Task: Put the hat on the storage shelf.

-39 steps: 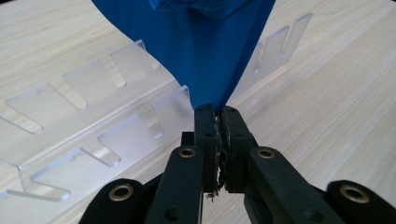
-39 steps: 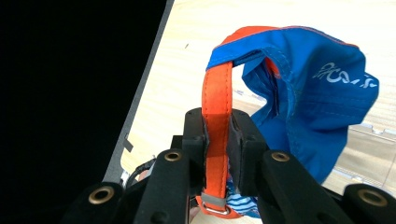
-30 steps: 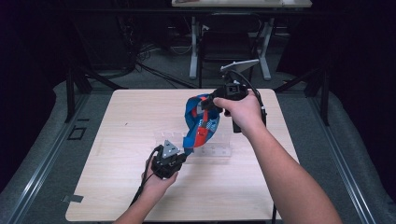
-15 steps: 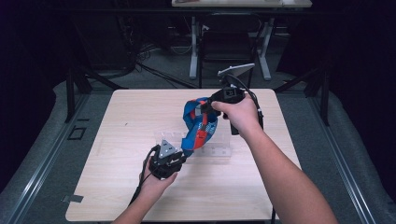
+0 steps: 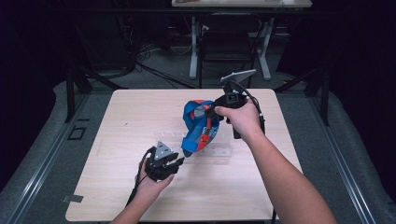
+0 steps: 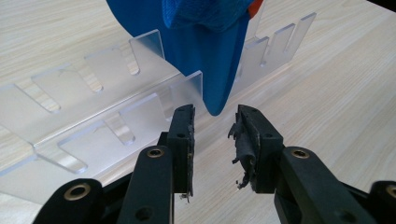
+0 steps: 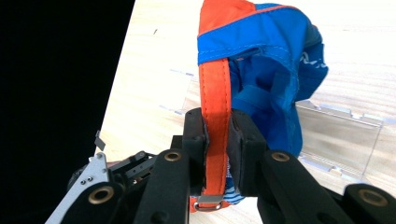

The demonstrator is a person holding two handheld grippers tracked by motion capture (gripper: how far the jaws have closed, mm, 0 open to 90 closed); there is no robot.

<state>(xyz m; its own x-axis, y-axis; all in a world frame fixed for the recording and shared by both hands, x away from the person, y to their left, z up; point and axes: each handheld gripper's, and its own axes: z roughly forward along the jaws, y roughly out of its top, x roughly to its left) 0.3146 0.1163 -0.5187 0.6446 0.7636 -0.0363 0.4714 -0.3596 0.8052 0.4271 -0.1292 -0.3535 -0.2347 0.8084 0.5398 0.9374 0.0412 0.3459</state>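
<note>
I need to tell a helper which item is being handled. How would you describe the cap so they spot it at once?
On the pale wooden table, look near the middle, above the clear slotted acrylic rack. The cap hangs there by its orange strap from the right hand-held gripper, the only blue and orange fabric thing there.

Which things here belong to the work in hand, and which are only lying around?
In the job:
- blue and orange cap, its orange strap clamped by the right gripper
- clear slotted rack under the cap
- left gripper, fingers just opened, nothing between them

Just around:
- chair behind the table
- tape piece on the floor
</note>
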